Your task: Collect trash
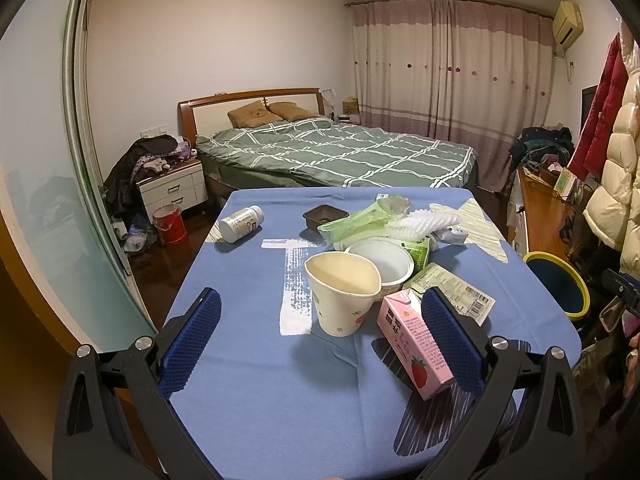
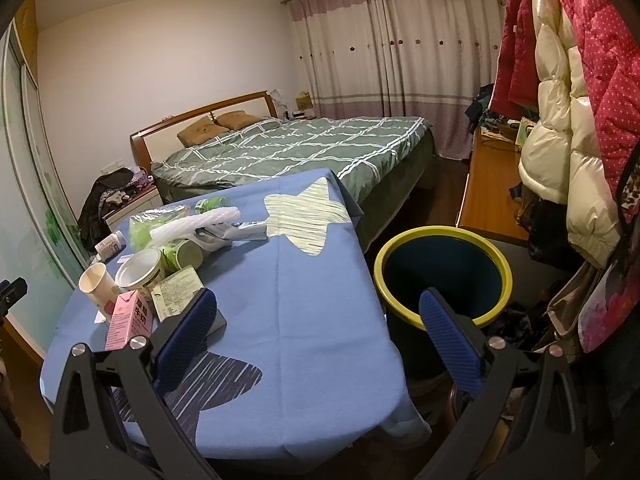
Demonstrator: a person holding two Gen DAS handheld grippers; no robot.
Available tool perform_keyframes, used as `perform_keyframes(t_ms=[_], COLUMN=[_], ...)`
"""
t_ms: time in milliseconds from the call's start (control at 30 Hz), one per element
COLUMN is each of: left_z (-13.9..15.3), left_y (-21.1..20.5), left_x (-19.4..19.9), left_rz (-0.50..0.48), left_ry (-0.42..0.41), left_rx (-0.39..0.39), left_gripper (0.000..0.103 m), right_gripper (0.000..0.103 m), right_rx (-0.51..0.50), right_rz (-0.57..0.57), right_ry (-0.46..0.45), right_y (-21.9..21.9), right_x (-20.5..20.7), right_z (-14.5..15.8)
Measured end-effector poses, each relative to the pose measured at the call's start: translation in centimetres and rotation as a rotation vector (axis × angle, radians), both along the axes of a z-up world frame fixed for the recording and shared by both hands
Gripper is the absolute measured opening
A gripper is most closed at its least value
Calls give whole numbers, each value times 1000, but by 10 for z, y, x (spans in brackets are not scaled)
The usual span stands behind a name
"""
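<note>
Blue ribbed pads of the left hand-held gripper frame the nearest trash: both jaws stand wide apart and hold nothing, with the paper cup upright between them and the pink strawberry milk carton lying tilted just inside the right-hand pad. The right hand-held gripper is likewise spread wide and empty, hovering over the tabletop edge with one pad above the blue cloth and the other in front of the yellow-rimmed bin, which stands on the floor just beside the tabletop and looks empty as far as its dark interior shows. The rest of the litter sits further back in a loose heap: a white tub touching the cup, a printed flat packet, green wrappers, a white foam net, a small dark tray, and a white bottle lying on its side, well apart to the left. The step in hand appears to be the first pick, and the cup is the likeliest target. A good grasp would centre the pads on the cup's mid-wall and close gently, since thin paper will probably crumple and the rim is already bent. The carton sits close enough that the right-hand pad could nudge it, so approaching slightly from the cup's free left side seems wise. Carrying it low across to the bin should avoid toppling the tub.
</note>
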State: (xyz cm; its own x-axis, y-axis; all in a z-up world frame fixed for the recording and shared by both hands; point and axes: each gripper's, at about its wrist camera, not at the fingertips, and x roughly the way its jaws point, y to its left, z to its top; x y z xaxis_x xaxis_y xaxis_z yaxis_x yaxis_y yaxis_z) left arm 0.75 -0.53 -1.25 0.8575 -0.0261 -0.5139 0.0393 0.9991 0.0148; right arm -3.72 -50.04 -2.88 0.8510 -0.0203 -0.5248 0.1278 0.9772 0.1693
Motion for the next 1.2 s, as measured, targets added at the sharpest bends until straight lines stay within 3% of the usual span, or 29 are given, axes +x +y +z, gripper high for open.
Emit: perform_keyframes(t_ms=[1200], left_z=[-4], left_y=[7], left_x=[10], left_rz=[19], left_ry=[-3], left_rx=[-2], left_gripper=[99], right_gripper=[97], right_rx=[6], right_rz=[-5], right_ry=[23], right_y=[-3], right_x=[12], right_z=[-10])
